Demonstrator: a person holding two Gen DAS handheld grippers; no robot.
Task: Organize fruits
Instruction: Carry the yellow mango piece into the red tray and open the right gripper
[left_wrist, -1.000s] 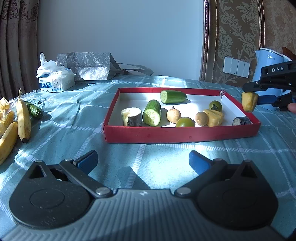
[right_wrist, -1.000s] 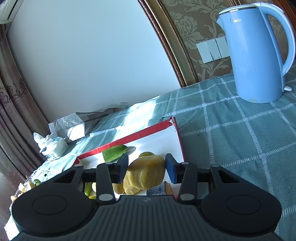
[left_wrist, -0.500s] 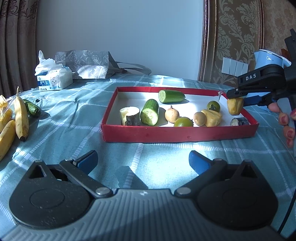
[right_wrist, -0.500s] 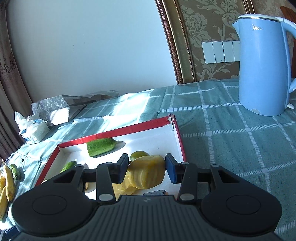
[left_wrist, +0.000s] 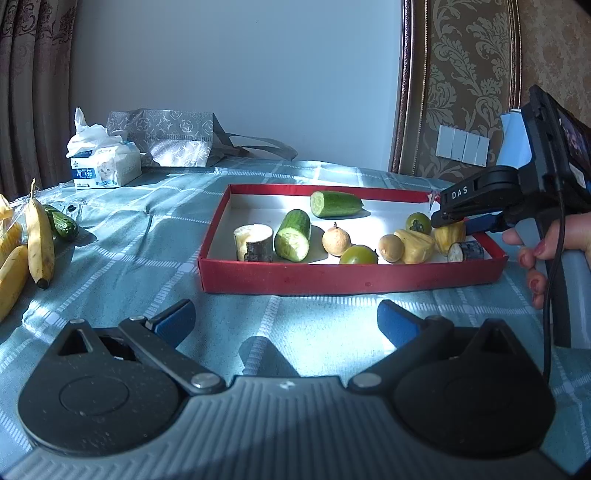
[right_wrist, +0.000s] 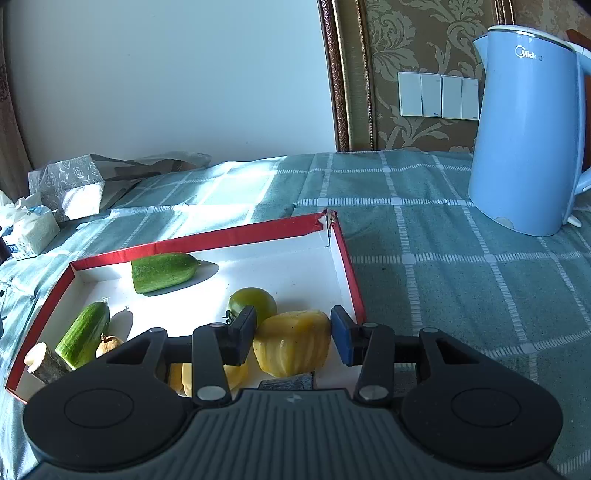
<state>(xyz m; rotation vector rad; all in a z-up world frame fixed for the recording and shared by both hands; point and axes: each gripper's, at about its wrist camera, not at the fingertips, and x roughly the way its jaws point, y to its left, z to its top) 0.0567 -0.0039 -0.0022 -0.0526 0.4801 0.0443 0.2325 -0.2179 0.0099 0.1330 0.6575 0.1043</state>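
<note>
- Right tool (right_wrist: 293, 338) grips the yellow fruit piece (right_wrist: 293, 347); lower it into bare tray (right_wrist: 347, 266) floor at lower right before releasing.
- Left tool (left_wrist: 286, 317) hangs wide, empty.

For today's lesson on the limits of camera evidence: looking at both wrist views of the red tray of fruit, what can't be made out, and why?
- Left wrist view: the pale blue plastic kettle is mostly hidden behind the right gripper.
- Left wrist view: the yellow bananas are cut off by the left edge.
- Right wrist view: the dark-skinned cut piece in the red cardboard tray is largely covered by the gripper body.
- Right wrist view: the yellow ribbed fruit piece hides the tray floor beneath it.
</note>
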